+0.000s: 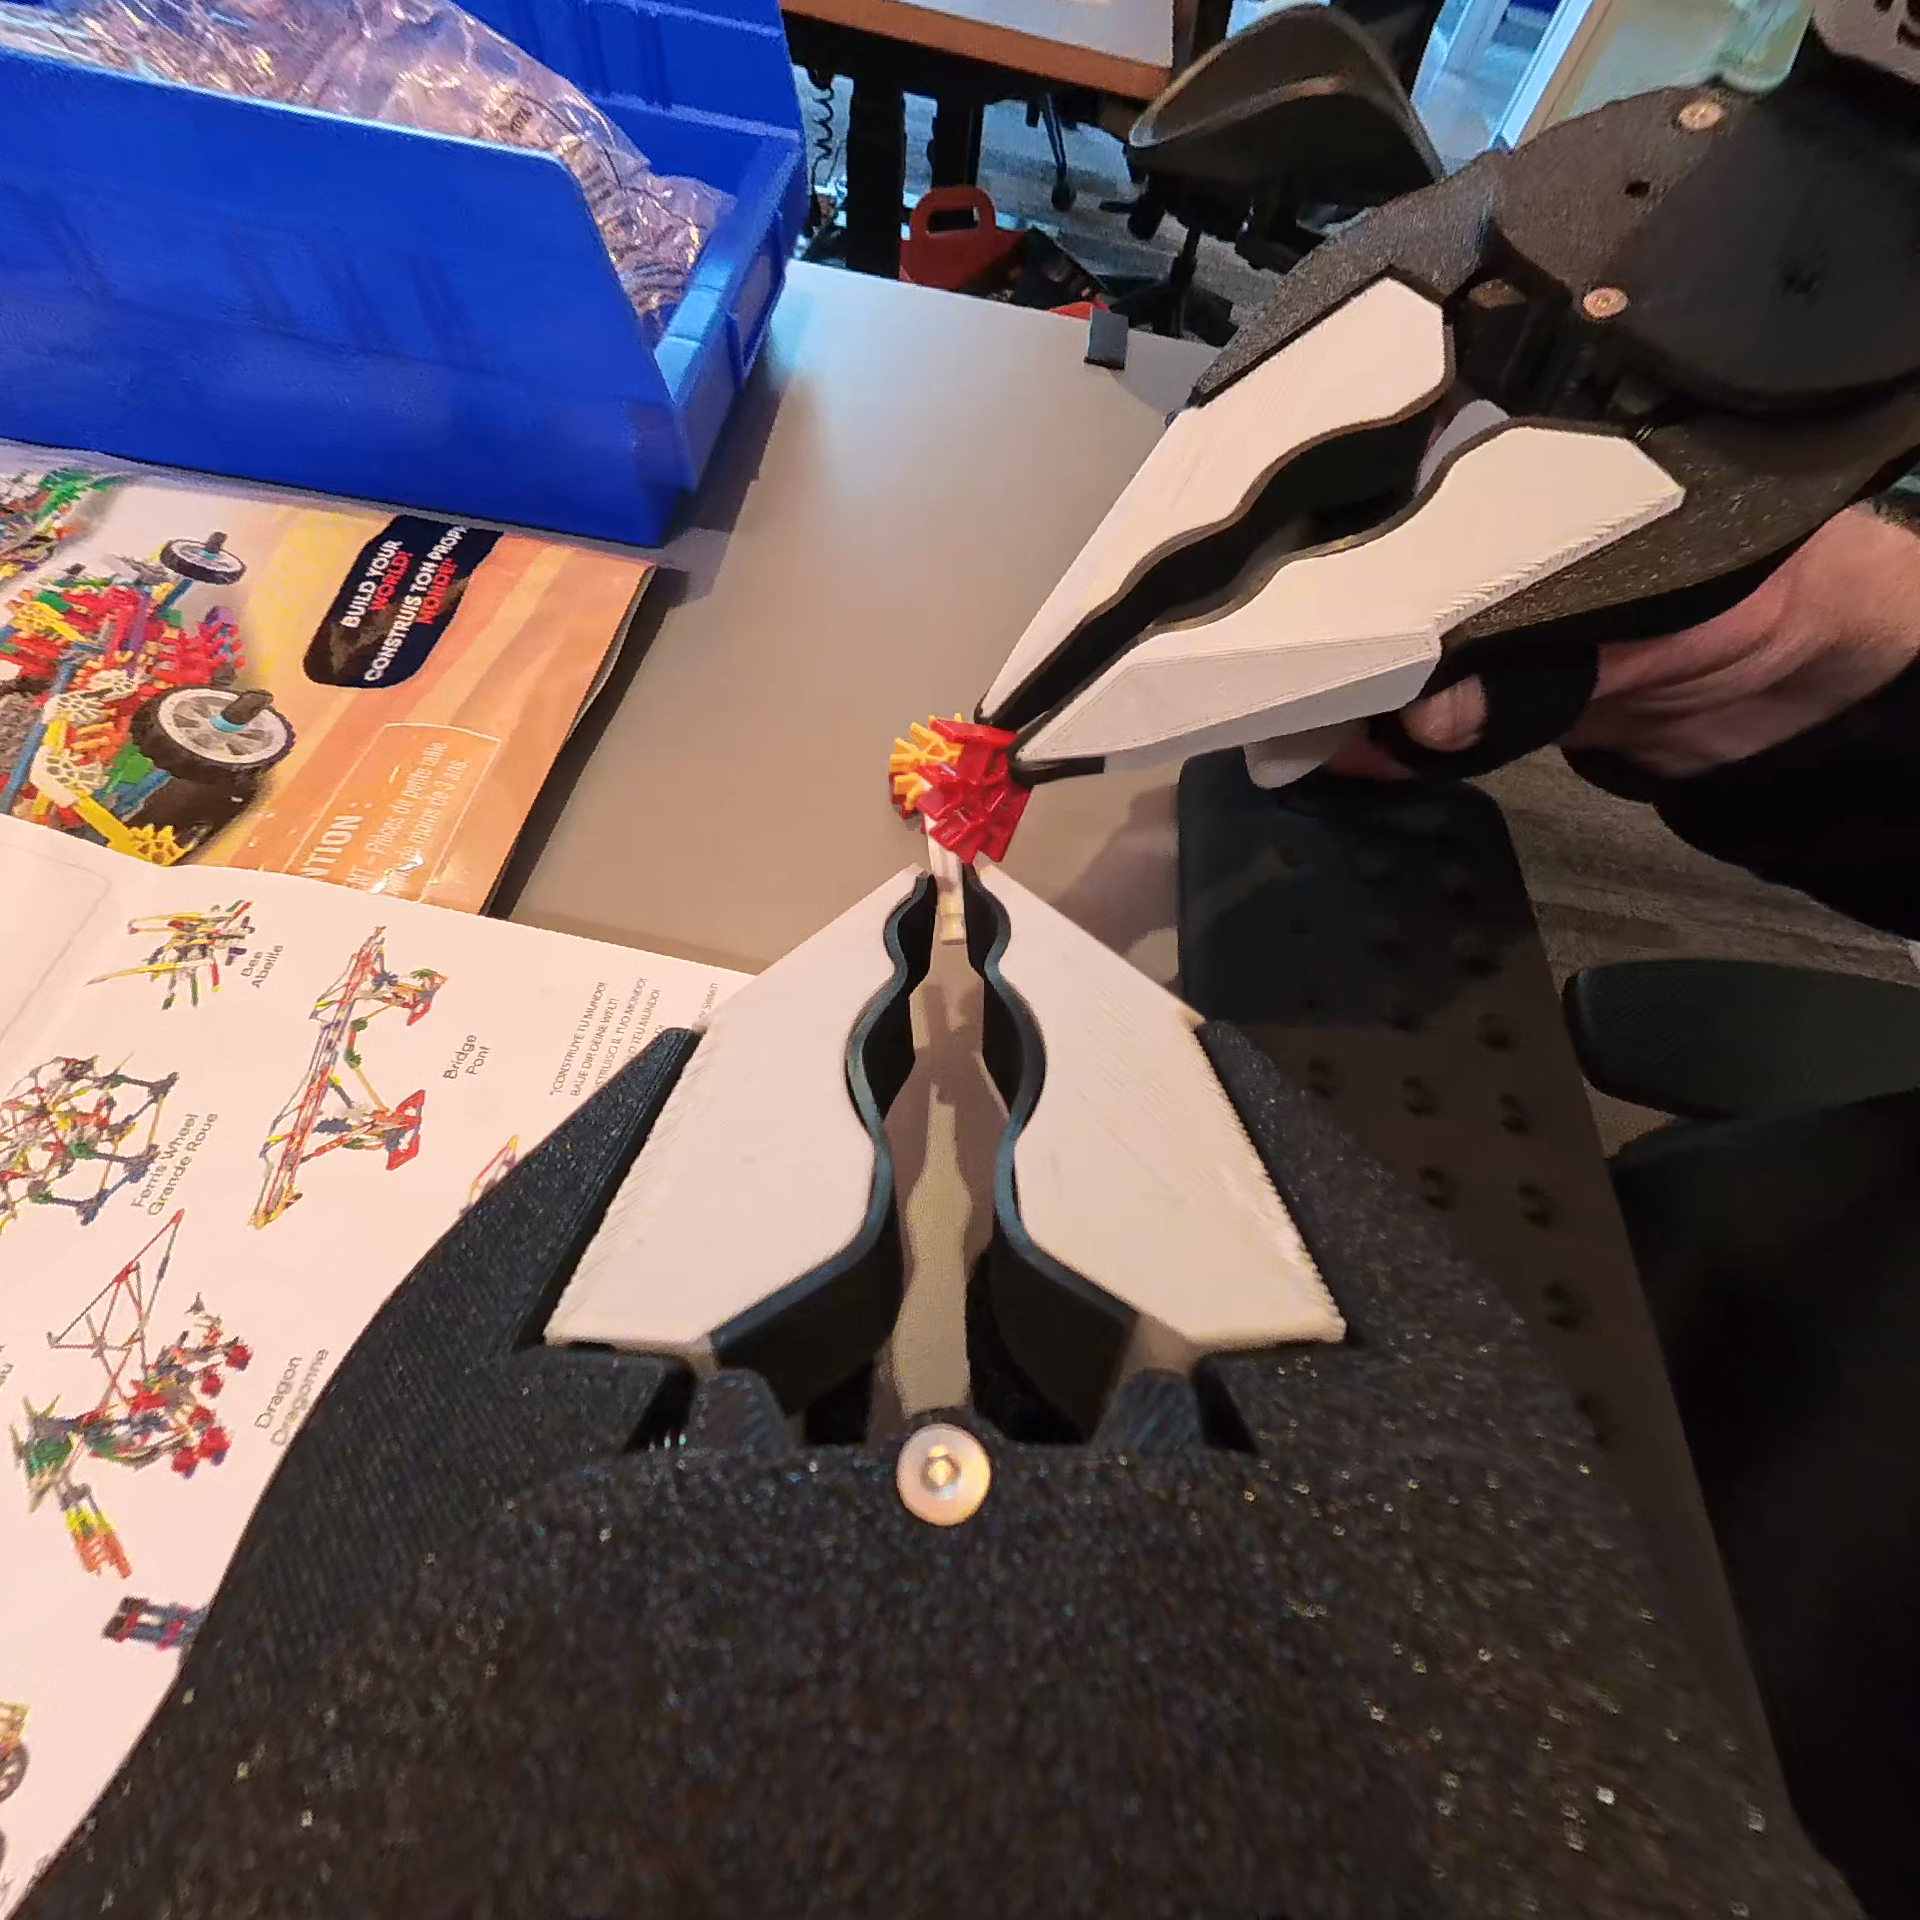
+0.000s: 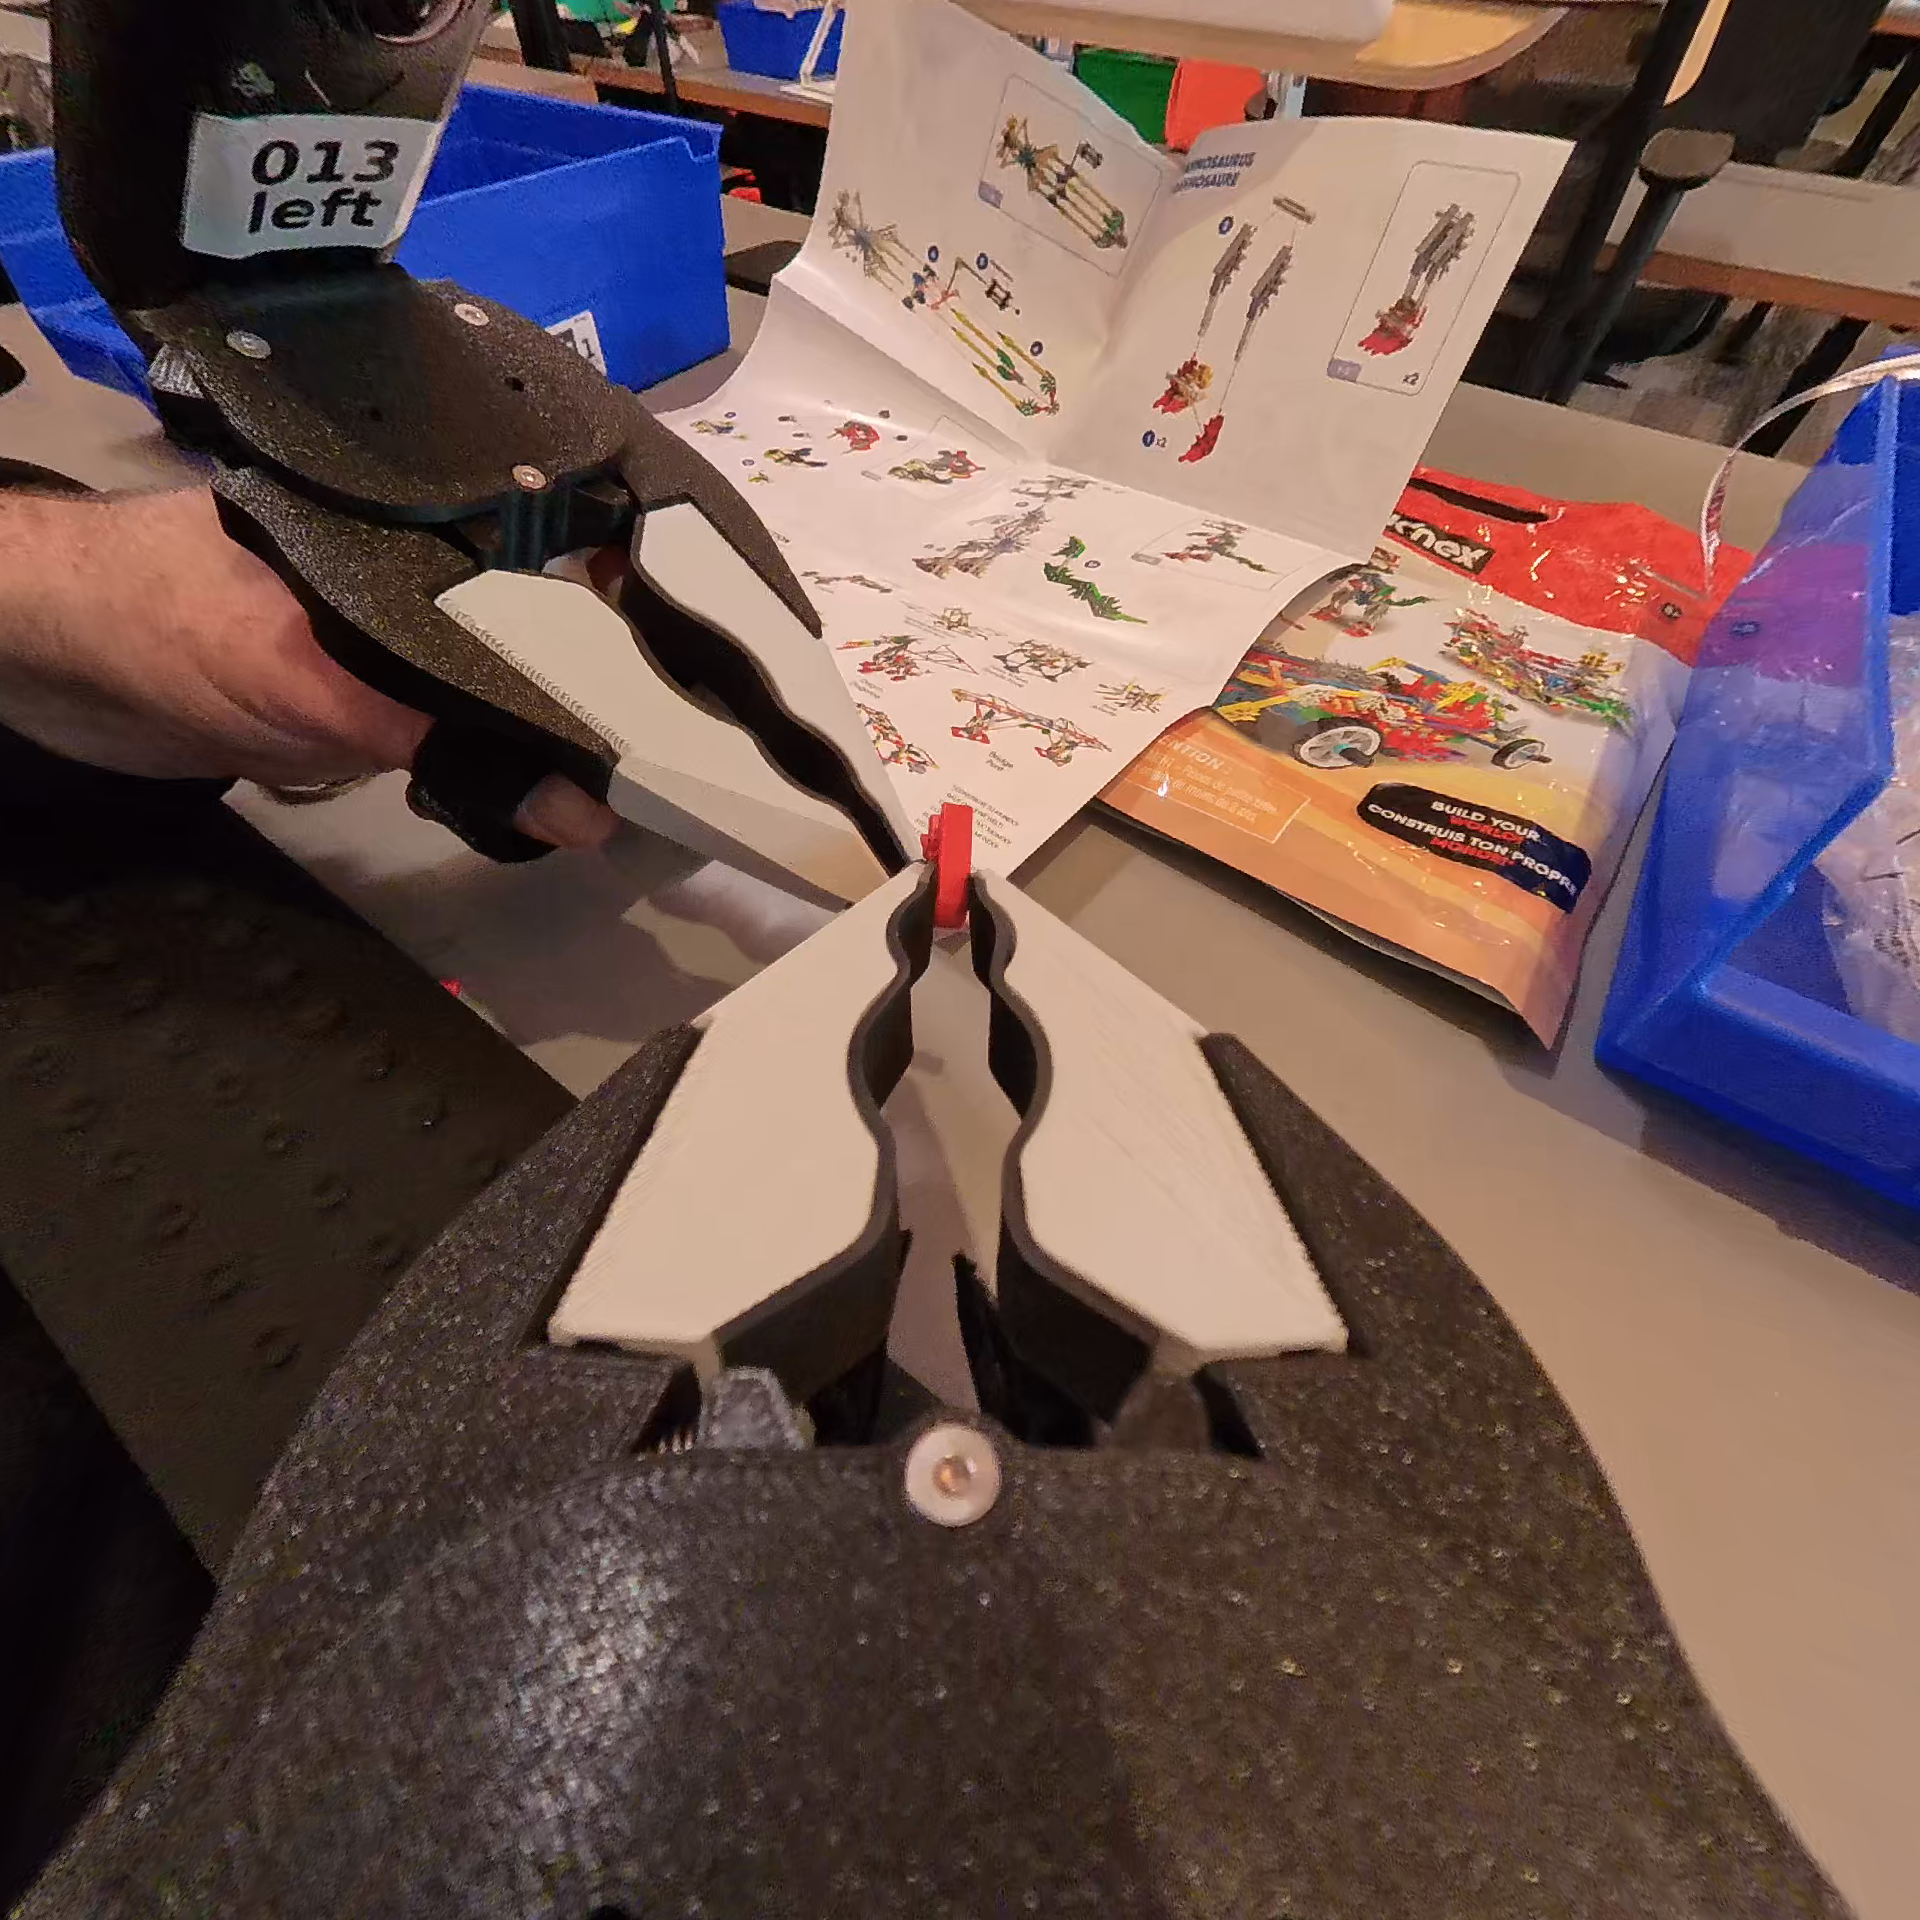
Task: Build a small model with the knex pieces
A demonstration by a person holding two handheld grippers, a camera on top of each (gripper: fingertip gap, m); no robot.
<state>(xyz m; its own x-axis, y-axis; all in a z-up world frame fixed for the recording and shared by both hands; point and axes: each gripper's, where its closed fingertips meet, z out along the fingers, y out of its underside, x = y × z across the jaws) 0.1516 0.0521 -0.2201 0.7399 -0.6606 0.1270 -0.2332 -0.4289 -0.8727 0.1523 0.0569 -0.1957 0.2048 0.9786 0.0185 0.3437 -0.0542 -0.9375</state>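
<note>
Left wrist view shows your left claw [image 1: 945, 883] closed narrow on a short white rod [image 1: 948, 902], which sticks up into a cluster of red and yellow connector pieces [image 1: 961, 784]. Your right claw [image 1: 1013, 743] comes in from the upper right and pinches the red side of this cluster, with your gloved hand [image 1: 1496, 696] behind it. In the right wrist view the right claw [image 2: 945, 883] grips a red connector [image 2: 948, 862], and the left claw [image 2: 904, 857] meets it at the tips; the rod is hidden there, I think behind the red piece. Under them lie the grey worktop [image 1: 831, 623], an unfolded instruction sheet [image 2: 1039, 468], a printed toy bag [image 2: 1434, 727] and blue bins [image 1: 343, 312].
</note>
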